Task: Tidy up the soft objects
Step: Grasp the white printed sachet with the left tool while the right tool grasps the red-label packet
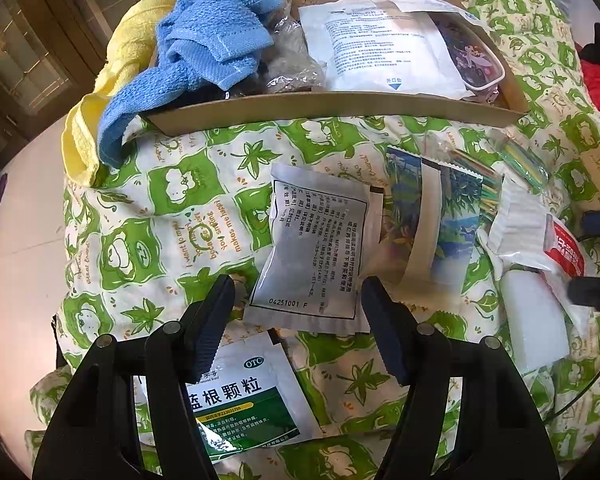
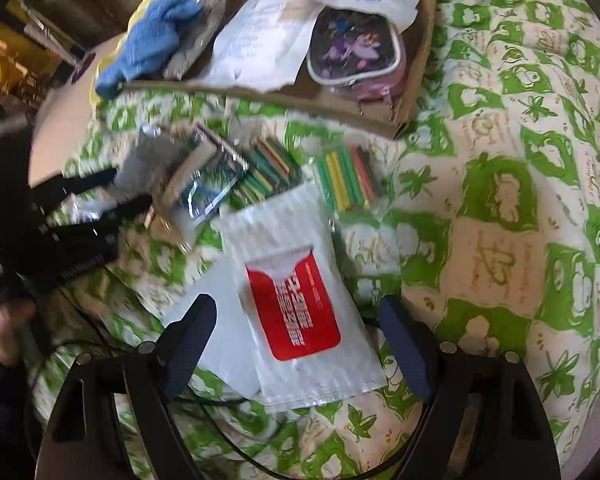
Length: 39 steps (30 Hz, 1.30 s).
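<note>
My left gripper is open, its jaws either side of the lower edge of a grey-white sachet lying on the green-patterned quilt. A green OTC sachet lies under it. My right gripper is open over a white packet with a red label. The cardboard tray behind holds a blue towel, a white pouch and a purple zip pouch. The left gripper also shows at the left of the right wrist view.
A picture-printed bag, two clear bags of coloured sticks and a white foam block lie on the quilt. A yellow towel hangs by the tray's left end. A black cable runs under the right gripper.
</note>
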Motion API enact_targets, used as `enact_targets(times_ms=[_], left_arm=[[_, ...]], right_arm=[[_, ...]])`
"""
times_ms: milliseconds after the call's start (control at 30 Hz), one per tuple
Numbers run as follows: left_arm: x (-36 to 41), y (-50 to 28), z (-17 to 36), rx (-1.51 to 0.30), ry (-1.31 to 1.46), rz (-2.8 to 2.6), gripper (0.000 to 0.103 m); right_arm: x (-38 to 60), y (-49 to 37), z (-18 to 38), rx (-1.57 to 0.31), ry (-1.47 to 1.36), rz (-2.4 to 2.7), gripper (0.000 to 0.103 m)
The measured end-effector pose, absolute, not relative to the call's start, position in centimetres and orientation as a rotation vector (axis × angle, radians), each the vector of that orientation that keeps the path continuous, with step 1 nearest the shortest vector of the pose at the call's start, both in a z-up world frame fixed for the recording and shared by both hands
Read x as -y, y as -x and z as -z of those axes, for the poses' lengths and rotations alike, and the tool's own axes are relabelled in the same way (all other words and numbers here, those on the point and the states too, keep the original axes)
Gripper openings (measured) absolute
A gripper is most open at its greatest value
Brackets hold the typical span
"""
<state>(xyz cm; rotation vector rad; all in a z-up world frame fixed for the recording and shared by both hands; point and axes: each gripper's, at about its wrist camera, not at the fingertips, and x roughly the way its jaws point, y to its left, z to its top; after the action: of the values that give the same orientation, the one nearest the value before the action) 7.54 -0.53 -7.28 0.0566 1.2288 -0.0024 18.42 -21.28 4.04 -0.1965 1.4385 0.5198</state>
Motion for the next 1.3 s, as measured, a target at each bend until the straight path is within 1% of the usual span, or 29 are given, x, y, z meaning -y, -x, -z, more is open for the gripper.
enact_targets(times_ms=[33,67,100,133,200,267,300,433,633,667,700,733,833,1033,1200,1267,1300], left_arm=[[0.5,-7.6,7.2,-1.227,-0.052,0.0,0.066],[0.3,-7.6,7.1,-1.225,-0.043,-0.002,0.066],[0.2,-7.5,7.0,-1.224,-0.034,-0.004,0.066],[0.0,-7.4,6.9,-1.223,-0.024,-0.006,0.066],[-0.5,-7.4,6.9,-1.225,-0.005,-0.005,0.066],[-0.7,-7.4,6.9,-1.229,-0.001,-0.004,0.066],[-0.6,-7.4,7.0,-1.234,-0.005,-0.004,0.066],[-0.3,-7.4,7.1,-1.237,-0.021,0.0,0.066],[1.1,-8.9,8.1,-1.267,-0.109,-0.005,0.067],[1.2,-9.3,8.3,-1.268,-0.134,-0.006,0.069],[1.4,-9.8,8.4,-1.264,-0.16,-0.01,0.073],[1.4,-10.2,8.5,-1.263,-0.168,-0.011,0.074],[2.0,-11.1,8.7,-1.257,-0.201,-0.015,0.085],[2.4,-10.8,8.9,-1.256,-0.222,0.005,0.085],[2.5,-8.4,9.4,-1.293,-0.244,0.034,0.085],[2.4,-8.6,9.5,-1.297,-0.242,0.027,0.087],[2.5,-8.9,9.6,-1.3,-0.251,0.017,0.089]], right_arm=[[21.2,-18.3,-3.8,-1.434,0.201,-0.518,0.078],[21.0,-18.1,-3.5,-1.43,0.2,-0.516,0.071],[20.9,-18.0,-3.3,-1.427,0.195,-0.52,0.068],[20.7,-18.0,-3.1,-1.42,0.196,-0.524,0.066],[20.4,-18.0,-2.6,-1.422,0.209,-0.527,0.066],[20.1,-18.2,-2.0,-1.429,0.235,-0.529,0.059],[20.0,-18.5,-1.5,-1.435,0.236,-0.54,0.059],[20.5,-19.1,-0.9,-1.428,0.161,-0.551,0.051],[21.9,-18.4,-0.2,-1.389,0.124,-0.547,0.05],[21.7,-18.2,0.0,-1.387,0.124,-0.546,0.05],[21.9,-18.2,0.0,-1.387,0.122,-0.545,0.05],[21.9,-18.2,0.1,-1.388,0.118,-0.545,0.05],[21.9,-18.2,0.0,-1.39,0.109,-0.544,0.051],[21.3,-18.9,-0.9,-1.41,0.095,-0.538,0.051],[20.7,-18.5,-1.8,-1.412,0.11,-0.536,0.052],[20.4,-18.1,-2.2,-1.406,0.123,-0.538,0.052],[20.2,-18.1,-2.2,-1.406,0.132,-0.536,0.052]])
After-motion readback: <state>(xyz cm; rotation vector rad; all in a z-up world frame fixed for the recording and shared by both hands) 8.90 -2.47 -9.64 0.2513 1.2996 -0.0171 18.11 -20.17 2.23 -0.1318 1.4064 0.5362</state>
